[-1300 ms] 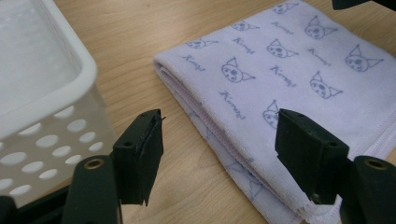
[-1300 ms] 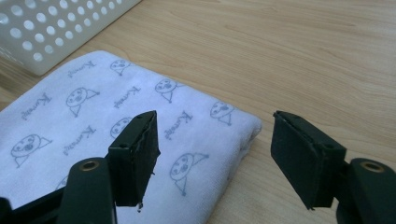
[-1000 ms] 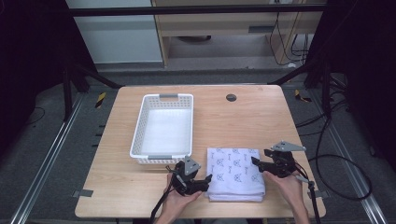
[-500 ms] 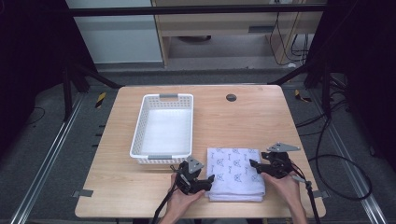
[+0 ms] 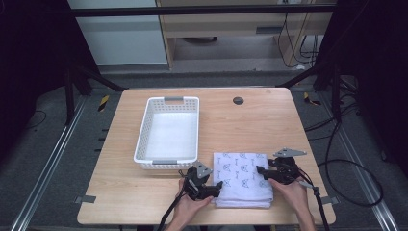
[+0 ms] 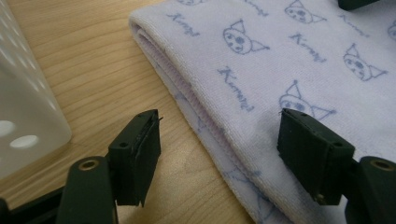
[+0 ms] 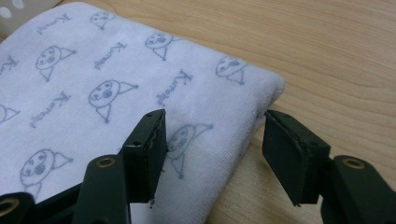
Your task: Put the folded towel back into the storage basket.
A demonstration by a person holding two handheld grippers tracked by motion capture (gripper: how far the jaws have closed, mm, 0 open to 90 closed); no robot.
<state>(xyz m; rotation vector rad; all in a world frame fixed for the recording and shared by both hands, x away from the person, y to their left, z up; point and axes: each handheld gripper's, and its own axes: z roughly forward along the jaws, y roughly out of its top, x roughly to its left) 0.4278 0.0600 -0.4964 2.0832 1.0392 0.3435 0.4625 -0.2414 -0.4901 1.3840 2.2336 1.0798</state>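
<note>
Both grippers are settling at the lower frame: left gripper (image 5: 217, 186) opening, right gripper (image 5: 260, 170) narrowing, both unclamped, straddling the folded white cat-print towel (image 5: 243, 179) for lifting.

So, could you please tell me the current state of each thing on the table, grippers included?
towel: folded flat, lying on the table beside the basket.
basket: upright, nothing in it.
left gripper: open, straddling the towel's folded edge; jaws have just been opening.
right gripper: open, one jaw over the towel, one beside its edge; jaws have just been closing, not pressing the cloth.
table: wooden, round dark grommet near the far edge.
</note>
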